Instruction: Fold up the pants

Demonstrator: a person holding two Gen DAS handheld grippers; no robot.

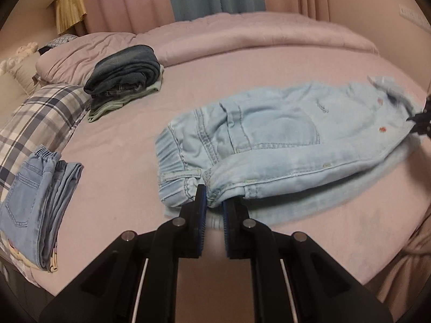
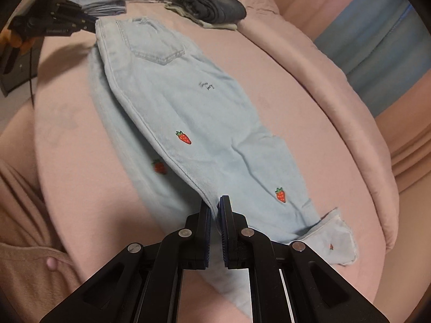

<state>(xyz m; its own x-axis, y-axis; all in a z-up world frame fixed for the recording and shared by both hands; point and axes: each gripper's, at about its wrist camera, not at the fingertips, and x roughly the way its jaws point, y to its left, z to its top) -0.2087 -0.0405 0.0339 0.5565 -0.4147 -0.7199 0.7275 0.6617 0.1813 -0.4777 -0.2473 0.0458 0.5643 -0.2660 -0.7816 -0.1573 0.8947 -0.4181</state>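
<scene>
Light blue denim pants (image 1: 282, 140) with strawberry patches lie stretched across the pink bed, one leg folded over the other; they also show in the right wrist view (image 2: 188, 102). My left gripper (image 1: 214, 202) is shut on the waistband edge at the elastic end. My right gripper (image 2: 215, 207) is shut on the seam edge of the upper leg near the hem. The upper leg is lifted a little off the lower one. The right gripper shows at the far right of the left wrist view (image 1: 420, 123), and the left gripper at the top left of the right wrist view (image 2: 89, 24).
A stack of dark folded clothes (image 1: 126, 80) sits at the back left. Folded blue jeans (image 1: 35, 204) lie on a plaid pillow (image 1: 40, 118). A rolled pink duvet (image 1: 242, 37) runs along the far side. The bed's edge (image 2: 377, 161) curves on the right.
</scene>
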